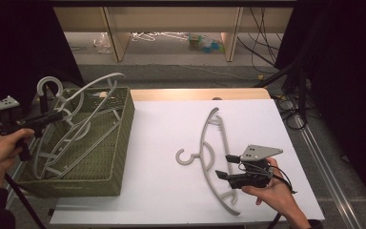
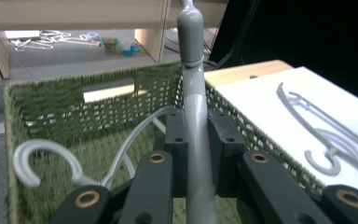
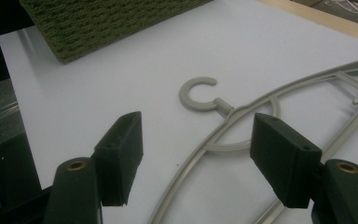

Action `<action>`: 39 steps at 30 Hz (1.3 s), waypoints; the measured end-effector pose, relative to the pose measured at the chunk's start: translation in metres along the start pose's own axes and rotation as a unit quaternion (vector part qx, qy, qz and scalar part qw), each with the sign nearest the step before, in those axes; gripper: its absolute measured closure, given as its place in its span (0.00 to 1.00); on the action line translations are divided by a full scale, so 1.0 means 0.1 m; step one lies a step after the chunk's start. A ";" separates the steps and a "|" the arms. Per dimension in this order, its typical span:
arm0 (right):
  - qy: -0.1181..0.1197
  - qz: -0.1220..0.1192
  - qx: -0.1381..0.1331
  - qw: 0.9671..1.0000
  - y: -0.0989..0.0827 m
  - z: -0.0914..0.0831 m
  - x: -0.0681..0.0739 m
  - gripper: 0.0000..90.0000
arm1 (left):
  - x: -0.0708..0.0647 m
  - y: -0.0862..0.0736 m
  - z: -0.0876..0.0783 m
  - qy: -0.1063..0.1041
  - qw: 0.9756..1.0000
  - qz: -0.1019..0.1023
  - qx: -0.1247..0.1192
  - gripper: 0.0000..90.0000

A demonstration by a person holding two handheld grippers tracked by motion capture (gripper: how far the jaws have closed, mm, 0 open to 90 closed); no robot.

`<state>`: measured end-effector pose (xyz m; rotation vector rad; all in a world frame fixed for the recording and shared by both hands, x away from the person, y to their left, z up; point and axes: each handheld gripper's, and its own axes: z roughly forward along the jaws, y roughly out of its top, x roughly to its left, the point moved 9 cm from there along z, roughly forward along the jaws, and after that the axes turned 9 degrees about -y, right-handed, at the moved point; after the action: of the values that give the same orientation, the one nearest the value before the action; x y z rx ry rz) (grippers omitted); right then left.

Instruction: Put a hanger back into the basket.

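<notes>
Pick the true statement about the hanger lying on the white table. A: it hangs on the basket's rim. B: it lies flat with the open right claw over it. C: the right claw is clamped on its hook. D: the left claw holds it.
B: the grey hanger lies flat on the white table, and the right claw stands open above it, pads clear.

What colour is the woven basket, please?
Olive green, clearest in the left gripper view: basket.

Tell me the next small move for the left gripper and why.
Probably lower the held hanger a bit further into the green basket before opening. The left gripper is shut on it above the basket, where other hangers already lie, so releasing now might let it tip out.
</notes>
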<state>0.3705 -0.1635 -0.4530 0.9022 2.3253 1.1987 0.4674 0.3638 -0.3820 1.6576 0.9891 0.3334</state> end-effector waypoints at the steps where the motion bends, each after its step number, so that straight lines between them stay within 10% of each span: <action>1: -0.002 0.000 -0.001 1.000 0.00 0.00 0.00 0.40 | 0.01 -0.03 -0.01 0.000 1.000 -0.003 0.002 0.88; 23: 0.000 -0.002 0.003 1.000 -0.01 0.01 0.00 0.39 | 0.07 -0.40 0.18 -0.003 0.997 -0.008 0.078 0.88; 39: 0.000 -0.001 0.006 1.000 -0.02 0.02 0.00 0.39 | 0.35 -0.74 0.36 0.062 0.988 -0.041 0.135 0.85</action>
<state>0.3708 -0.1637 -0.4558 0.9027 2.3345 1.1854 0.4811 0.3679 -0.4702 1.8509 1.2360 0.2586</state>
